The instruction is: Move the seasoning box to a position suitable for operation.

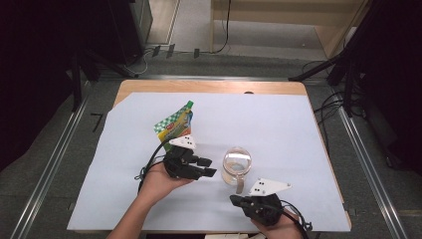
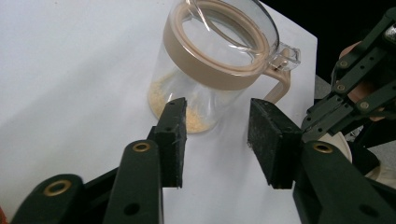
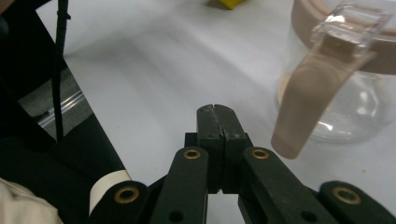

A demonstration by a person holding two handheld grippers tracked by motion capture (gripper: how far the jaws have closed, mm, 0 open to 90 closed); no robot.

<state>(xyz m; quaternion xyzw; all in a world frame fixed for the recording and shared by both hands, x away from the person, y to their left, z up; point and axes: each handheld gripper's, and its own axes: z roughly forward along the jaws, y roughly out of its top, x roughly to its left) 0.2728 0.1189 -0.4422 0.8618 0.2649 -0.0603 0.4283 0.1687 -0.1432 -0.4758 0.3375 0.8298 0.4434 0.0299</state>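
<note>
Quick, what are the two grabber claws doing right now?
Left gripper: open, aimed at the clear jar, nothing between its pads.
Right gripper: shut, empty, beside the jar's handle.

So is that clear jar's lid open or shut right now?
Shut: the jar stands upright, its clear lid seated flat in the tan rim, the latch down.

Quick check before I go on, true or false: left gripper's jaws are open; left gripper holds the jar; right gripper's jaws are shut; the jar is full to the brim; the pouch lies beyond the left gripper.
1. The left gripper has open jaws: true.
2. It holds the jar: false, nothing is between the pads; the jar stands just ahead.
3. The right gripper is shut: true, empty.
4. The jar is full: false, a thin layer of yellowish crumbs at the bottom.
5. The pouch lies beyond the left gripper: true.
</note>
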